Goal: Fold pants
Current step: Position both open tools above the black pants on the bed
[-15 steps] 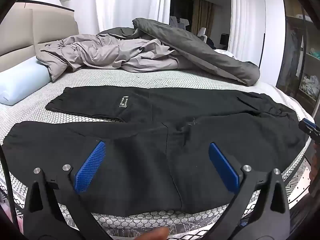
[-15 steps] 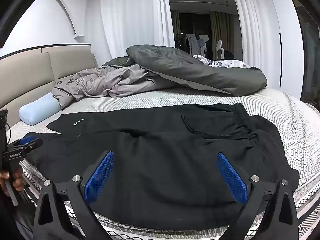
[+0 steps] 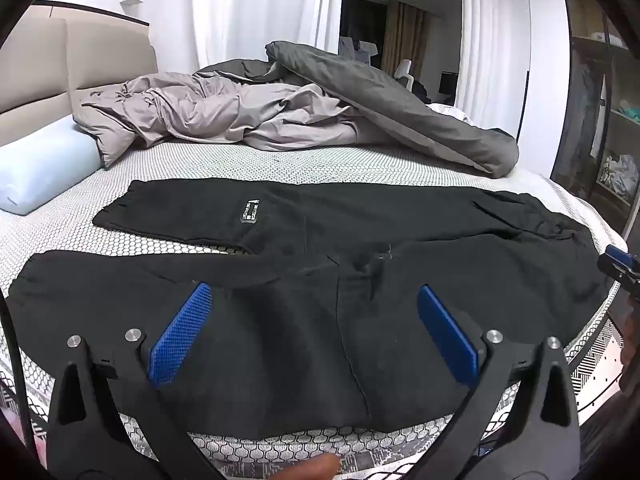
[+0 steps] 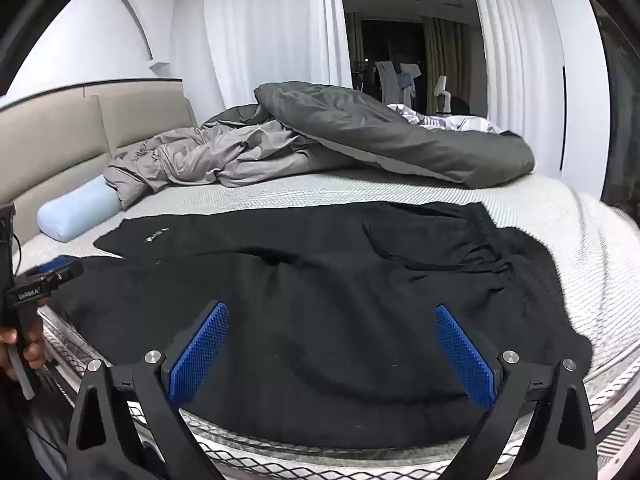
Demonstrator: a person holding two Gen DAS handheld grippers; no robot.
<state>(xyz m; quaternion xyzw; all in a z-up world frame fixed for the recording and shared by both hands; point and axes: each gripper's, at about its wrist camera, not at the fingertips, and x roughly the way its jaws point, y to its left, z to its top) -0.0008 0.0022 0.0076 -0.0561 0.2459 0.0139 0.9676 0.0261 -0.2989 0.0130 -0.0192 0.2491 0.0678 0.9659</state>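
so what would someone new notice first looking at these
Black pants spread flat across the near part of the bed, legs toward the headboard side. In front, each view shows an open gripper's blue pads hanging over the cloth, gripping nothing. Behind the pants, a rumpled grey duvet is heaped, with a pale blue pillow at far left.

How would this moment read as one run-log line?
pants: spread flat on bed, unfolded | left gripper: open, empty | right gripper: open, empty

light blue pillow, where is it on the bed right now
The light blue pillow lies at the bed's left side in both views, against the beige headboard, its end tucked under the crumpled grey duvet, beyond the black pants.
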